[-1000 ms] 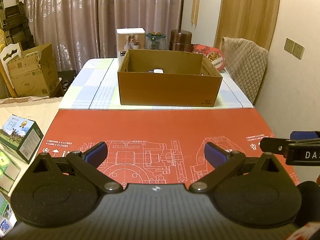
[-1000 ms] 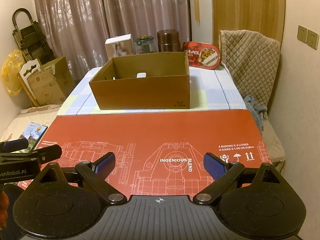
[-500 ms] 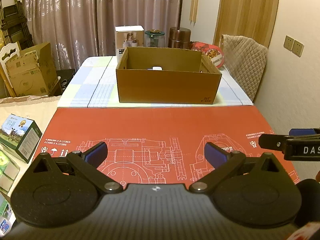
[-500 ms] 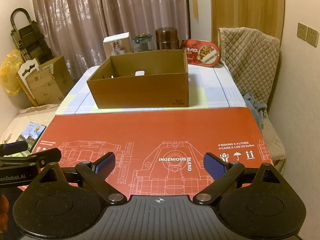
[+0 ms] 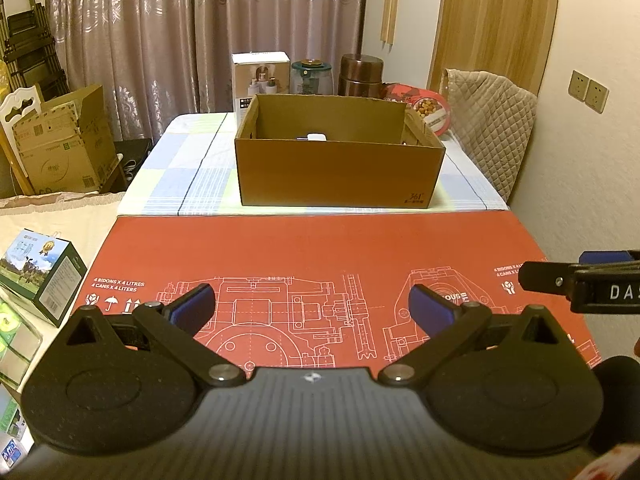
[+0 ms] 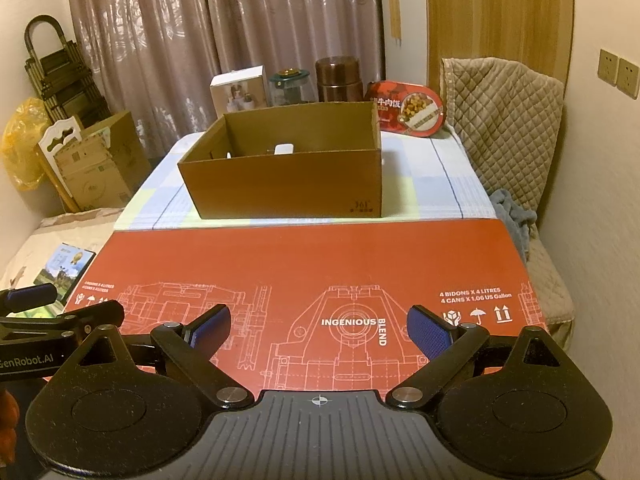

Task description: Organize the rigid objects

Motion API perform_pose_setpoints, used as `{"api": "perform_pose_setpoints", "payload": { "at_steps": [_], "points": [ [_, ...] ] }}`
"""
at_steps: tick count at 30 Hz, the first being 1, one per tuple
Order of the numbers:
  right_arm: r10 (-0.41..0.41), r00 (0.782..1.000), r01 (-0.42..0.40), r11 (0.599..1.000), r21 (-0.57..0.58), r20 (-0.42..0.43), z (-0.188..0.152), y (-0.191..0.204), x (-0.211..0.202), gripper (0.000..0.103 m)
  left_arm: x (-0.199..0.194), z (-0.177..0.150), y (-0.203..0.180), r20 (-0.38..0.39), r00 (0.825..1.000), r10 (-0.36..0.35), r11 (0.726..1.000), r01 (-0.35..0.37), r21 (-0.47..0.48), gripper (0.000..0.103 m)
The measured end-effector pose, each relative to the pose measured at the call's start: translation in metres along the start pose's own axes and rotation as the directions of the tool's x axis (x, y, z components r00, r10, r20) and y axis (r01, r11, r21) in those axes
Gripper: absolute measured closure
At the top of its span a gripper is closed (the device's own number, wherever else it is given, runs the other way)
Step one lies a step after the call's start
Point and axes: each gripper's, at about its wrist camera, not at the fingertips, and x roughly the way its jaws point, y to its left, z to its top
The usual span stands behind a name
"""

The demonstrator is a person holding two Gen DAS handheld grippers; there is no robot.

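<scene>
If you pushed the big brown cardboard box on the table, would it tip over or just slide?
The cardboard box would probably slide, not tip: it is low and wide with a flat bottom. It likely feels light, since it looks nearly empty, with only a small white thing showing inside. Its thin open-topped walls may flex if squeezed.

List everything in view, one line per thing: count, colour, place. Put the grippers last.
Cardboard box: 1, brown, open-topped, on the checked cloth beyond the red sheet.
White object: 1, white, inside the box; too hidden to identify.
Red sheet: 1, red with white line drawings, flat on the near table.
Checked cloth: 1, blue, green and white, under the box.
White carton: 1, white, behind the box.
Glass jar: 1, clear with green lid, behind the box.
Canister: 1, brown, behind the box.
Food tray: 1, red, propped behind the box at right.
Quilted cover: 1, beige, far right.
Left gripper: 1, black with blue pads, open, empty.
Right gripper: 1, black with blue pads, open, empty.
</scene>
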Motion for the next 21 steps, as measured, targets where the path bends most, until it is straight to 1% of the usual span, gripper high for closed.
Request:
{"api": "perform_pose_setpoints", "payload": {
  "at_steps": [21],
  "points": [
    [0.0,1.0,0.0,1.0,0.0,-0.004,-0.0005,0.0004,0.0012,0.011,0.0002,-0.0018,0.0009,-0.003,1.0,-0.003,1.0,0.003,0.001,0.001]
  ]
}}
